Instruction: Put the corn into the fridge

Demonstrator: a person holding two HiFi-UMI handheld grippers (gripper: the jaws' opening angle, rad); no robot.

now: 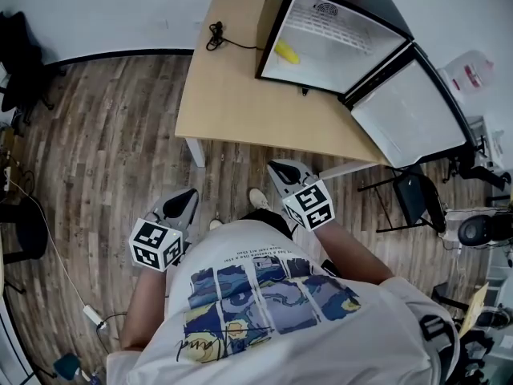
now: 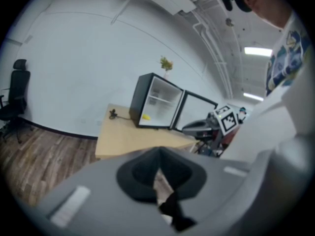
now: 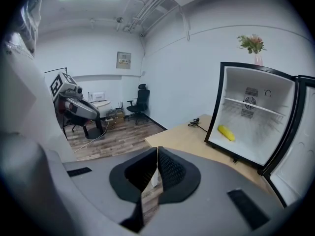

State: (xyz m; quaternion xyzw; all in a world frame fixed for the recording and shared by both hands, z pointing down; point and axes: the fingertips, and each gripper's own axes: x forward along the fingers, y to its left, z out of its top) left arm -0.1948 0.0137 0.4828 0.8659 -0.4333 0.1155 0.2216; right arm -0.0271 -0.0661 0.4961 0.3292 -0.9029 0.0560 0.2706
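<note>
The yellow corn (image 1: 286,51) lies inside the open mini fridge (image 1: 321,58) on the wooden table; it also shows in the right gripper view as the corn (image 3: 226,132) on the fridge floor and in the left gripper view as a small yellow corn (image 2: 145,116). Both grippers are held close to the person's body, well short of the table. My left gripper (image 1: 186,200) is shut with nothing in it, and so is my right gripper (image 1: 280,169). In their own views the left gripper (image 2: 158,168) and right gripper (image 3: 157,157) show pads meeting at the tips.
The fridge door (image 1: 409,112) hangs wide open to the right. A black cable (image 1: 216,34) lies on the table (image 1: 232,95) near the fridge. A folding chair (image 1: 413,199) stands to the right, an office chair (image 2: 15,95) far left. Wooden floor lies between me and the table.
</note>
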